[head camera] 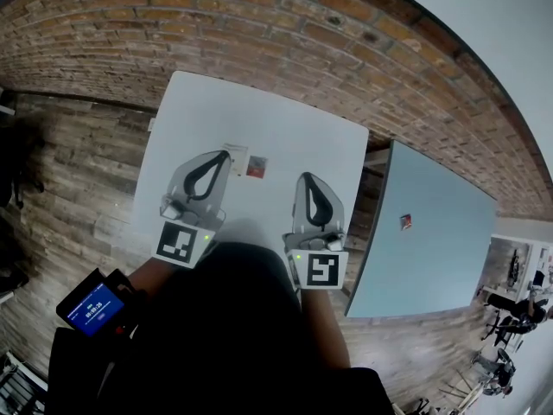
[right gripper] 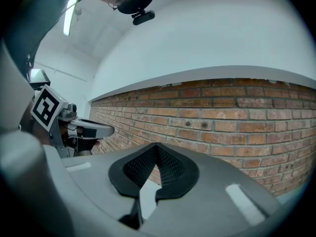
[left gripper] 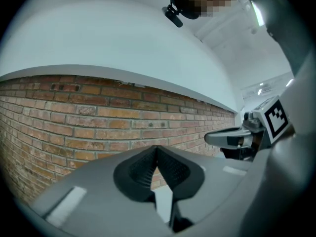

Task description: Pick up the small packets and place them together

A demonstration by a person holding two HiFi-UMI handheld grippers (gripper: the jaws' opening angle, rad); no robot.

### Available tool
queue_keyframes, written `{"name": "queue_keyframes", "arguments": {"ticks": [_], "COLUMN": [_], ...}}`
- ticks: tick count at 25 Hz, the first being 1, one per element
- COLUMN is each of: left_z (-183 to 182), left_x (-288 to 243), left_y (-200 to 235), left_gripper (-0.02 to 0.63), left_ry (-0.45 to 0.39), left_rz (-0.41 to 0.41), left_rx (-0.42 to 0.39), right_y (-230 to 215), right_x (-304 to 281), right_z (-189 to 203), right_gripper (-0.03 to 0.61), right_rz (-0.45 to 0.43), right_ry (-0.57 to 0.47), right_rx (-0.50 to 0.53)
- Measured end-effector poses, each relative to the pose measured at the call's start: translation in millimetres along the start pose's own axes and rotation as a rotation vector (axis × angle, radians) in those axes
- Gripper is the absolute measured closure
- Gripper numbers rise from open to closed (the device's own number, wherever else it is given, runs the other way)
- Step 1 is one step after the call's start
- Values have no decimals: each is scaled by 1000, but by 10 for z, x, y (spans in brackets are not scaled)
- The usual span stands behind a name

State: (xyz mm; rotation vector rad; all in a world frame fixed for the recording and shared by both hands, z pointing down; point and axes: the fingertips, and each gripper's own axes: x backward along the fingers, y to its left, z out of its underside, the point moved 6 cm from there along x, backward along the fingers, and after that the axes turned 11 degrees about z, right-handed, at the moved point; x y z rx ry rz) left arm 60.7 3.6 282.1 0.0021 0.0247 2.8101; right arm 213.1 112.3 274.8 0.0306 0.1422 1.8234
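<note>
Left claw (head camera: 225,156) and right claw (head camera: 308,178) held level, side by side, above desk (head camera: 216,111) near edge, aimed at brick wall (head camera: 259,24). Both closed tip to tip, nothing held. Red packet (head camera: 257,166) flat mid-desk. Second packet (head camera: 404,222) on blue table (head camera: 432,258) right of desk.

Red packet (head camera: 257,166) flat on white tbl (head camera: 294,137), pale packet (head camera: 235,151) just beside, 2nd red packet (head camera: 405,222) on blue tbl (head camera: 441,258)
</note>
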Motion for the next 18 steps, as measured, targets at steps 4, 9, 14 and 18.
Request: {"name": "queue_keyframes", "arguments": {"ticks": [4,9,14,18], "left_z": [9,31,58,81], "left_x": [-16,-26,-45,-32], "left_y": [-30,-37,-40,-32], "left_gripper": [614,614,614,614], "left_ry": [12,18,18,25], "left_rz": [17,19,28,25], "left_rx": [-23,-15,-11,-2], "right_y": [-14,-6,-3,-3], "right_x": [-5,-6,-23,-28], "right_z": [23,18,-12,-6], "right_gripper": [578,578,578,578], "right_rz": [0,-1,3,1], "right_ry": [14,19,6,-5], "right_rx": [-24,-22,-32,-29]}}
